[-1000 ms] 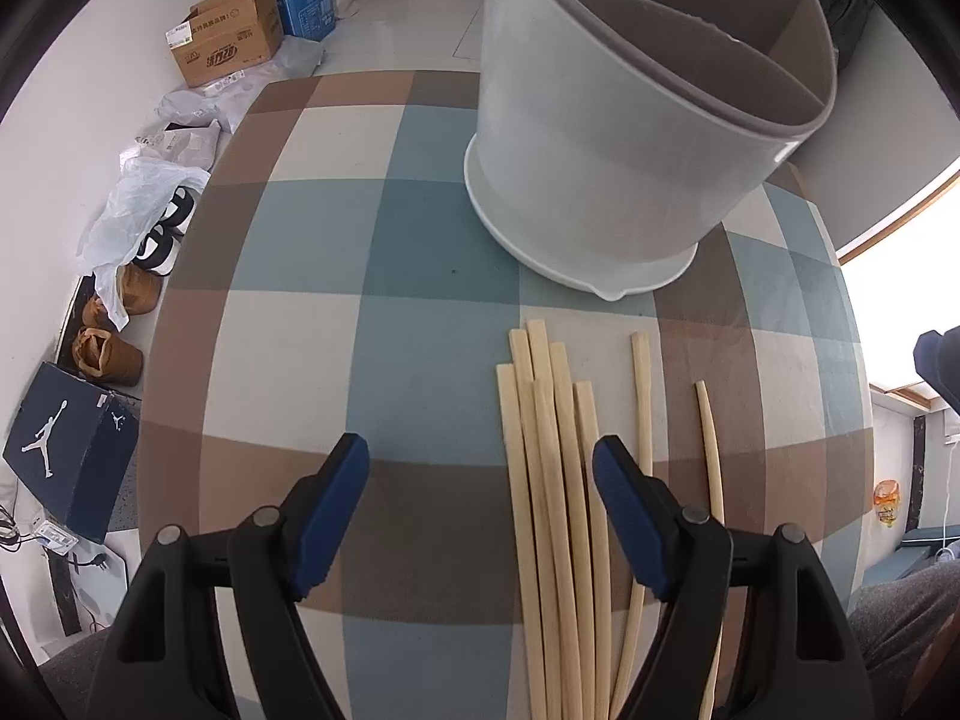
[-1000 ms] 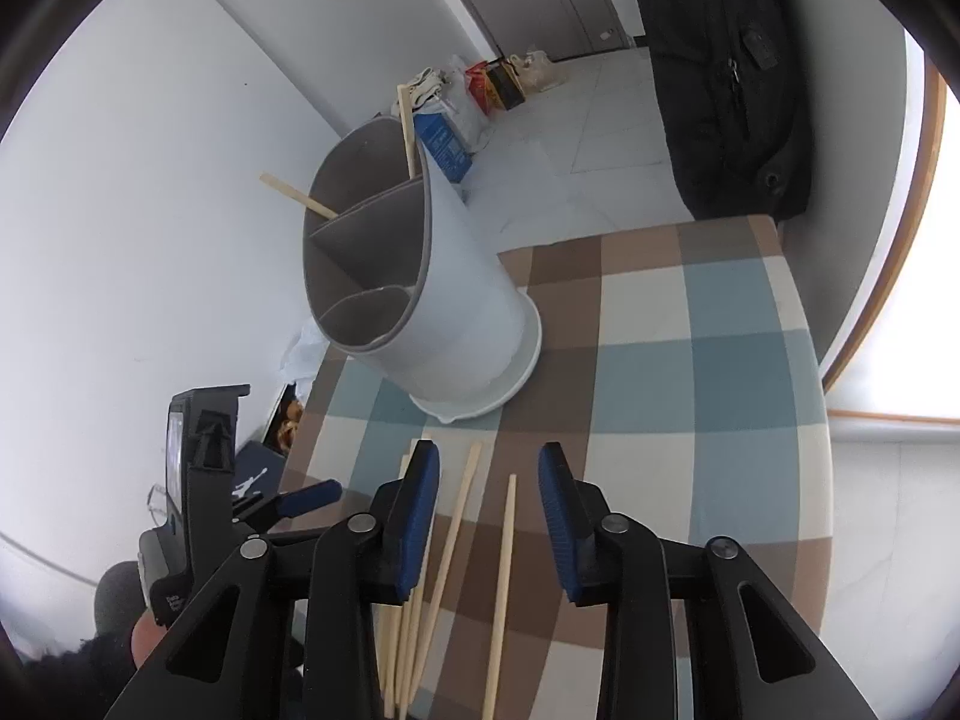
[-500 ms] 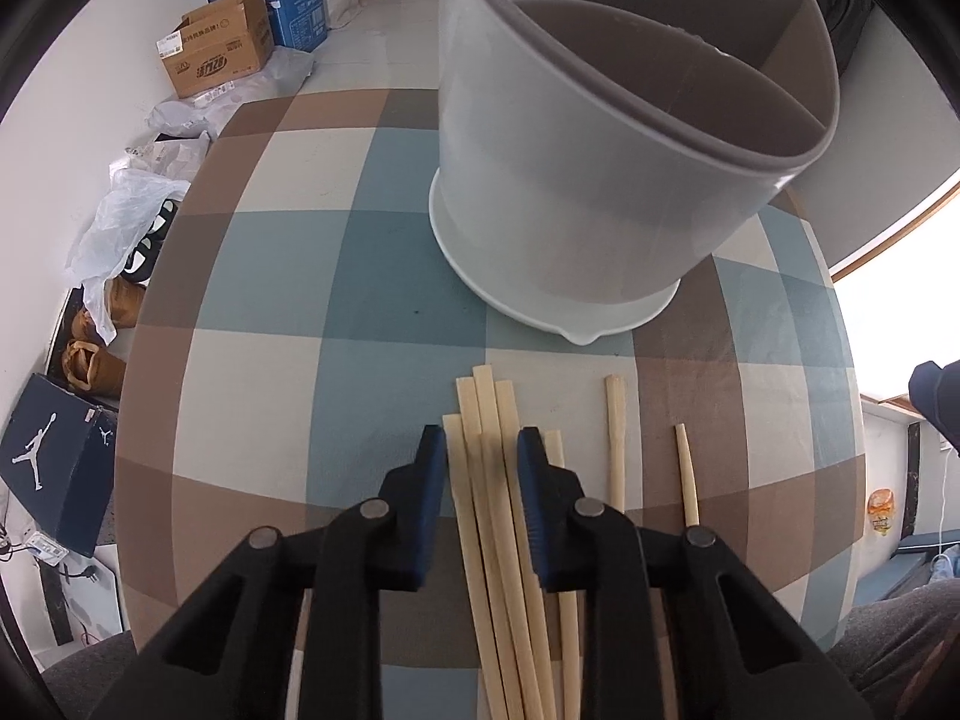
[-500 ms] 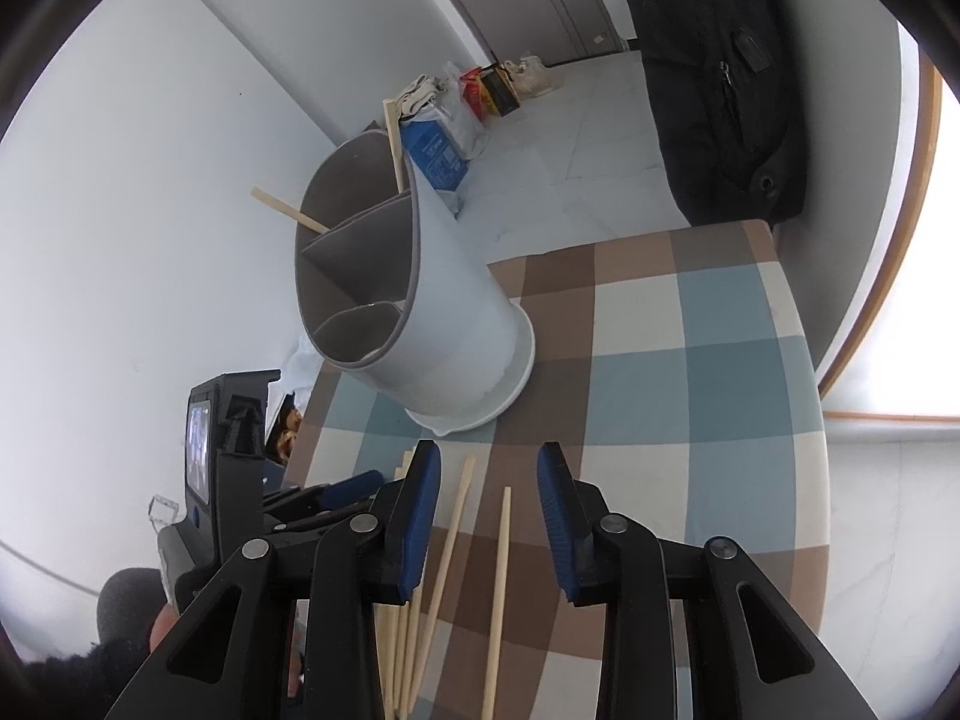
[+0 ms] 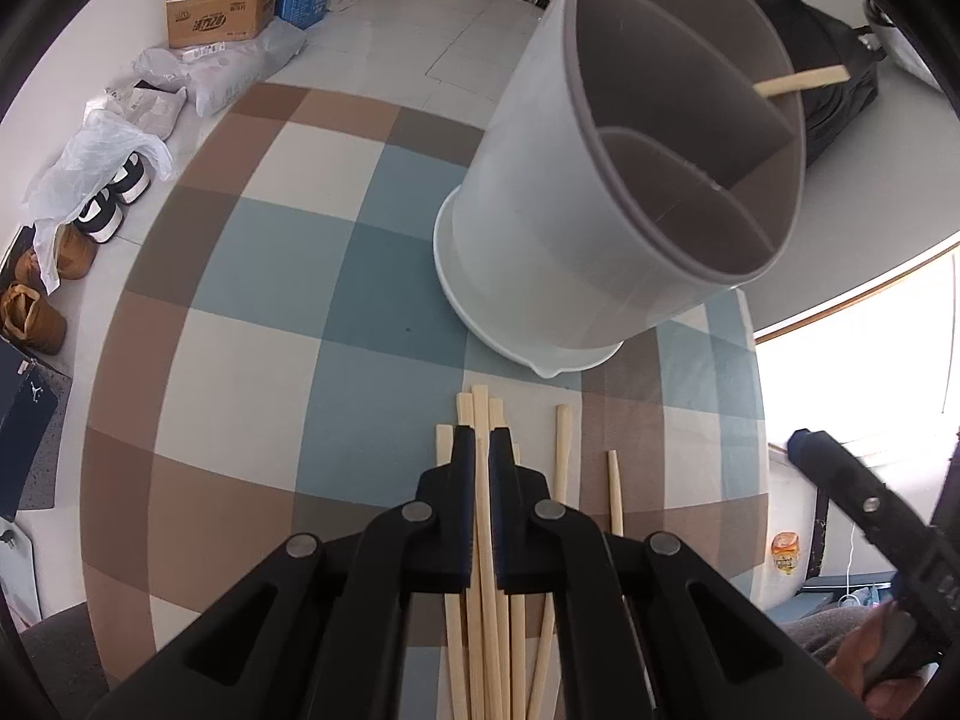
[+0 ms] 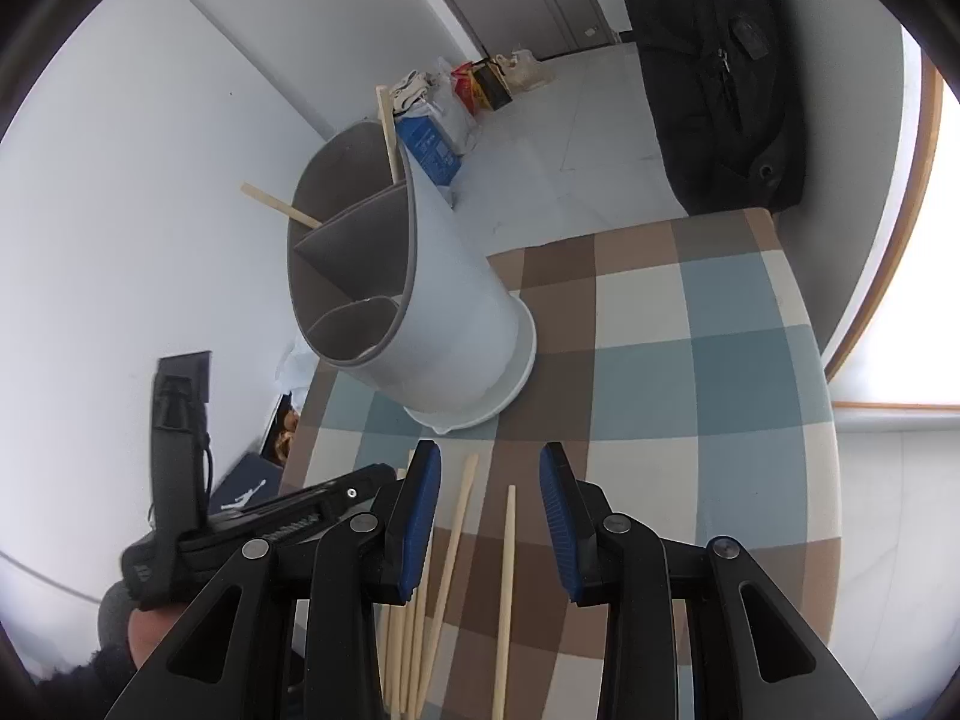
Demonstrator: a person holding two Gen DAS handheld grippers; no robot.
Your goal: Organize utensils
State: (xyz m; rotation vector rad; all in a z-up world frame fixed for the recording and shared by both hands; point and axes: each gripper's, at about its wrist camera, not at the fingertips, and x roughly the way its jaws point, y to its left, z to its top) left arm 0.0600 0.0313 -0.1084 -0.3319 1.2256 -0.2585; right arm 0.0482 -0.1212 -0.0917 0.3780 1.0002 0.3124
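Our left gripper [image 5: 482, 450] pinches one chopstick [image 5: 480, 414] from the desk [image 5: 270, 324] bundle; our right gripper [image 6: 489, 480] hovers, jaws spread.

chopsticks [image 5: 480, 540]: pale wood, flat on checked cloth | holder [image 5: 606, 192]: grey, divided (two sticks inside), upright

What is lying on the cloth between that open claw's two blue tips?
In the right wrist view, two loose chopsticks lie on the checked tablecloth between the right claw's open tips.
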